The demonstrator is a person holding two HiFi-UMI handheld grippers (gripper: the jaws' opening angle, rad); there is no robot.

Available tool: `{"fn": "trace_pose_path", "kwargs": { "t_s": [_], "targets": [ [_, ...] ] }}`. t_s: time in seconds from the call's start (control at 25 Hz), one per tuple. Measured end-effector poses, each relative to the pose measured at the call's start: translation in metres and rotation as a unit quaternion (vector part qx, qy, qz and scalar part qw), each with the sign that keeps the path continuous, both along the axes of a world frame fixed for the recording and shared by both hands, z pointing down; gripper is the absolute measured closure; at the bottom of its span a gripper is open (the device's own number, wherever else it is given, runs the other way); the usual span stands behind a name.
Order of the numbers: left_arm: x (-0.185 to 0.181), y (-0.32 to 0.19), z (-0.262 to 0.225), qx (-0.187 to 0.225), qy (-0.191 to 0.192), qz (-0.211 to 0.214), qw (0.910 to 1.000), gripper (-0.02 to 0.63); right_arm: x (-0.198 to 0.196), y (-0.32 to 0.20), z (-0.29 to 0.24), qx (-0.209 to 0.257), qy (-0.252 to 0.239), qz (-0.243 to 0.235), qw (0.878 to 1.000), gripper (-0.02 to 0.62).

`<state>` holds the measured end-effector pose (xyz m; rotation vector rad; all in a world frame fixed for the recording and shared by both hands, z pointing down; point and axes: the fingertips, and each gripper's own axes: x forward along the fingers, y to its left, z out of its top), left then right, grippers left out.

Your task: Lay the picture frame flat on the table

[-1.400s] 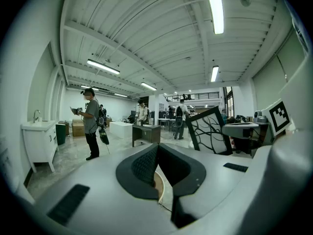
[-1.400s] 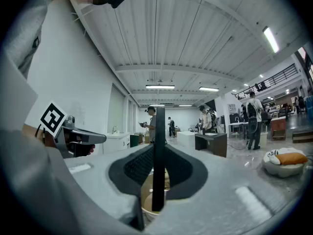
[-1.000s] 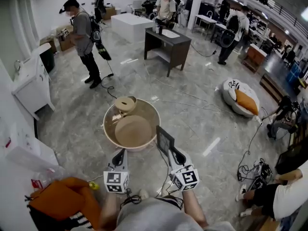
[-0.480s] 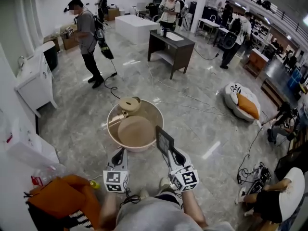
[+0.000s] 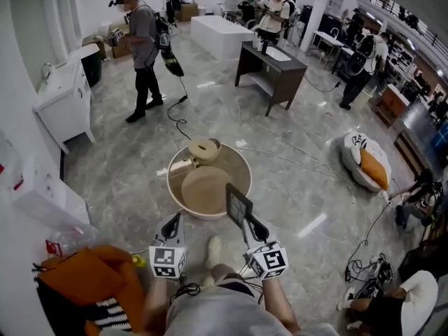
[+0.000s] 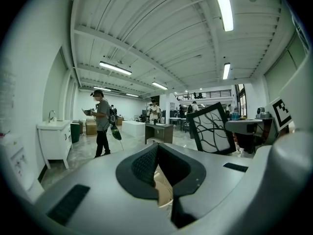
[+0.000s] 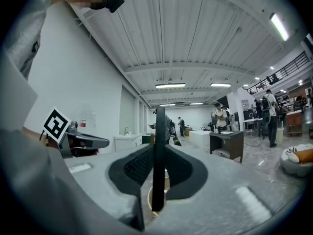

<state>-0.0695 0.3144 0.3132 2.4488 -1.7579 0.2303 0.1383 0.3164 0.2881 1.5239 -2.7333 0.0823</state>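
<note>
My right gripper (image 5: 245, 220) is shut on the lower edge of a black picture frame (image 5: 238, 204) and holds it upright in the air, near the front rim of a low round beige table (image 5: 244, 166). The frame shows edge-on between the jaws in the right gripper view (image 7: 159, 151). In the left gripper view its white picture with dark branch lines (image 6: 211, 129) faces the camera. My left gripper (image 5: 175, 220) hangs beside it on the left, shut with nothing in it, its pads (image 6: 146, 163) meeting at the tip.
A small round wooden piece (image 5: 204, 148) and a pale disc (image 5: 204, 188) lie on the table. An orange bundle (image 5: 87, 280) sits at the lower left, a white cabinet (image 5: 64, 102) along the left wall. Cables cross the floor. A dark desk (image 5: 274, 67), a cushion (image 5: 369, 162) and several people stand farther off.
The head view has swung, so the room sits lower and further right in it and the table looks slightly nearer. Both grippers keep their pose, the frame still upright in the right one.
</note>
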Motion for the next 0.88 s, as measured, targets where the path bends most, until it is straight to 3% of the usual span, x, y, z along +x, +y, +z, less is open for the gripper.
{"fn": "trace_pose_path", "kwargs": {
  "t_s": [0.32, 0.88],
  "targets": [
    [-0.014, -0.07, 0.015, -0.015, -0.004, -0.011, 0.9998, 0.589, -0.013, -0.079, 0.019, -0.019, -0.007, -0.005, 1.0, 0.532],
    [-0.03, -0.235, 0.03, -0.037, -0.016, -0.013, 0.9991, 0.589, -0.033, -0.246, 0.047, -0.05, -0.03, -0.012, 0.998, 0.532]
  ]
}}
